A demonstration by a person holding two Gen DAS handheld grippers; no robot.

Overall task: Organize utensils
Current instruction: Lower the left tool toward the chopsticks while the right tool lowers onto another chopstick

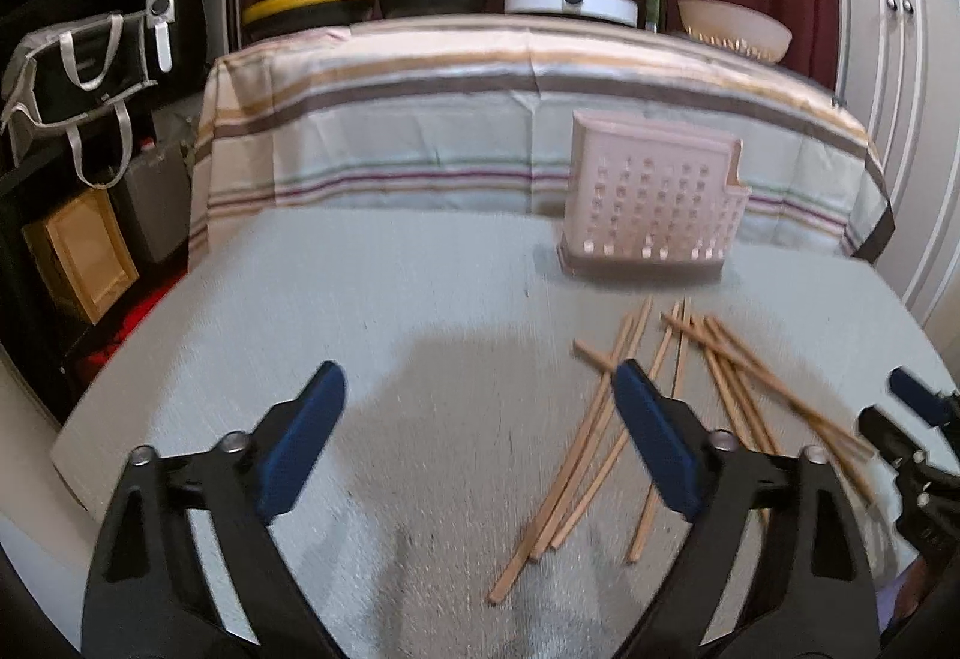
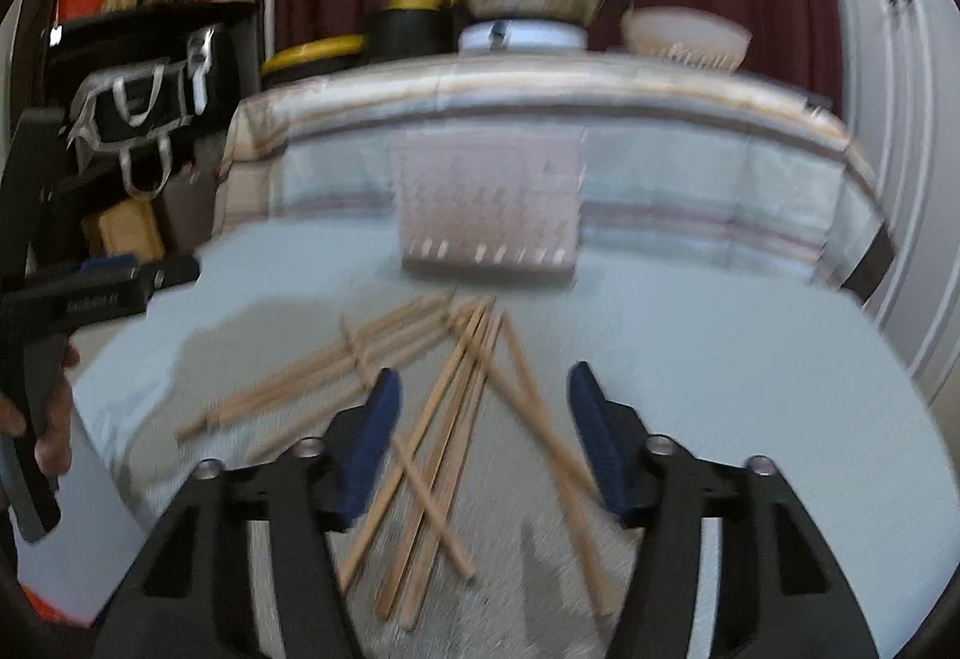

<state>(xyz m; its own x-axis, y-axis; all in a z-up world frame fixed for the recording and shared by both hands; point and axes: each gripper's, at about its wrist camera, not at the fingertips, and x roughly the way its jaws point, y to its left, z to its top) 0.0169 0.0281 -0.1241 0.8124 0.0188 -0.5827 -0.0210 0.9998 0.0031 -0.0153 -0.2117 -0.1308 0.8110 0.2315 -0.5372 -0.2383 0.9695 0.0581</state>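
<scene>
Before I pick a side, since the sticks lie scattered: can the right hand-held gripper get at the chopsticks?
Probably yes. The right hand-held gripper is open right above the chopsticks, with nothing between them; the left hand-held gripper is off to the side.

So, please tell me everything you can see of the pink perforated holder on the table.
The pink holder is a boxy caddy, seemingly plastic, with rows of small square holes across its front wall and slots along the bottom. One upper corner is stepped down. It stands upright on a darker base at the far side of the table, before the striped cloth. Its inside is hidden. The wooden chopsticks lie scattered in front, not touching it; neither gripper touches it.
</scene>
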